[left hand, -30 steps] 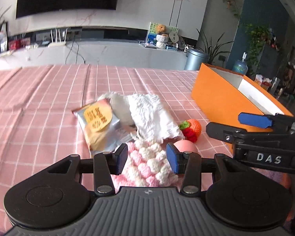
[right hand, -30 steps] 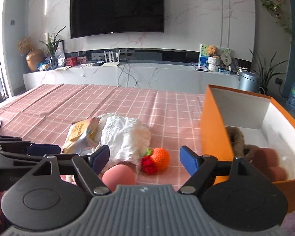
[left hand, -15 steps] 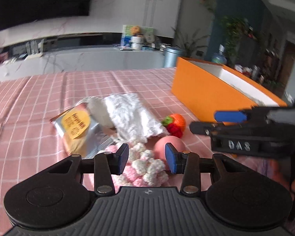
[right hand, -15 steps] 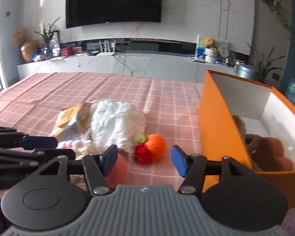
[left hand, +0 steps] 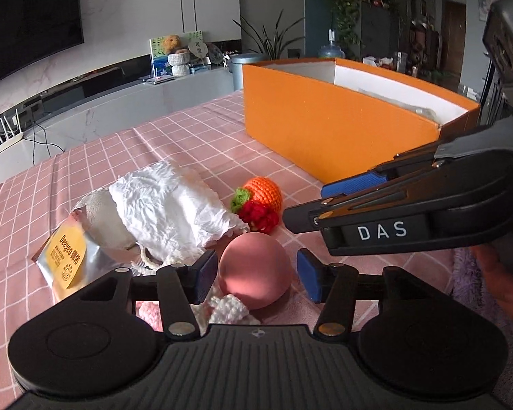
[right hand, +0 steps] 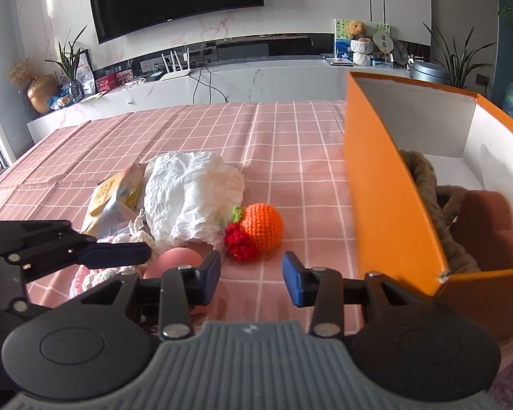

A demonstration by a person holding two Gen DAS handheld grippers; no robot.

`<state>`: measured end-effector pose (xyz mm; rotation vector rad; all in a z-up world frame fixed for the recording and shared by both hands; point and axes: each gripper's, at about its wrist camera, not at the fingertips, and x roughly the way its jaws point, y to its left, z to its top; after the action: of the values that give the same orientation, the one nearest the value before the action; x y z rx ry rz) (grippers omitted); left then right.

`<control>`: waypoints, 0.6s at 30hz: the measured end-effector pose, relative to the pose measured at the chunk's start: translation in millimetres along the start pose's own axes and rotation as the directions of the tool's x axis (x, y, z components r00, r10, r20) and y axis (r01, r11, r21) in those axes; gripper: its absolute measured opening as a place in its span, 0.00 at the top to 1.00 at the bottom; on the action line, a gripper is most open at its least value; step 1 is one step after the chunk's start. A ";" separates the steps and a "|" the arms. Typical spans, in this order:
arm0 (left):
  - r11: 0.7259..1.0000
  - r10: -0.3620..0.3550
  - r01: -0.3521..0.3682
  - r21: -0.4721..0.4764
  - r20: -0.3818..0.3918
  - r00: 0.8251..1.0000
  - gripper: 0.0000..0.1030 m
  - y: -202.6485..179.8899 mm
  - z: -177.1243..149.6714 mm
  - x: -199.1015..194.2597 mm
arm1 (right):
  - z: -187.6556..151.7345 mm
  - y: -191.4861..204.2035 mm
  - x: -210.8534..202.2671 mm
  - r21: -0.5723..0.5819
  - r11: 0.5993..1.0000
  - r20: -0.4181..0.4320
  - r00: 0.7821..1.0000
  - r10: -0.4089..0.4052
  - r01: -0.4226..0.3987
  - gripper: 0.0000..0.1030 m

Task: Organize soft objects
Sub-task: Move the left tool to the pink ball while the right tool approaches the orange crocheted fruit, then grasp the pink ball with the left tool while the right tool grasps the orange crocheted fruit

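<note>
The left gripper (left hand: 258,275) has just been opening; its jaws stand apart around the pink ball (left hand: 253,270), the left pad close against it, the right pad clear. The right gripper (right hand: 251,282) has just been closing, part open with only tablecloth (right hand: 290,136) between its jaws. Behind the ball lie the crochet orange (right hand: 261,227) and white cloth (right hand: 191,194); the orange box (right hand: 390,201) stands right of it.
</note>
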<state>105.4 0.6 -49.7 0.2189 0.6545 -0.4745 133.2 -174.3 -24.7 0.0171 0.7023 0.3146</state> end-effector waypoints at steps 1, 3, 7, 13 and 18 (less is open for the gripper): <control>1.000 0.005 -0.005 0.003 -0.011 1.000 0.41 0.8 0.1 3.6 | 0.0 0.6 1.1 -0.002 1.000 -0.001 1.000 0.003 -0.003 0.61; 1.000 -0.005 0.005 -0.007 -0.014 1.000 0.43 2.8 -0.2 7.9 | 0.2 2.0 1.9 -0.007 1.000 0.004 1.000 0.007 -0.007 0.61; 1.000 -0.017 0.017 -0.015 -0.007 1.000 0.52 4.7 -0.5 7.8 | 3.5 5.8 2.0 -0.027 1.000 0.031 1.000 0.006 -0.005 0.60; 0.996 0.003 0.002 -0.093 0.055 0.998 0.55 19.4 7.8 -6.6 | 9.8 12.7 3.6 -0.062 0.998 0.049 0.999 -0.008 0.011 0.60; 0.988 0.026 -0.013 -0.154 0.080 0.996 0.55 38.3 16.5 -12.0 | 23.4 9.9 4.1 -0.046 0.999 0.076 0.997 -0.016 0.020 0.60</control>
<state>124.6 32.6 -27.5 0.0596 0.6051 -0.4097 148.3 -161.6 -8.1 -0.0213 0.6199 0.3112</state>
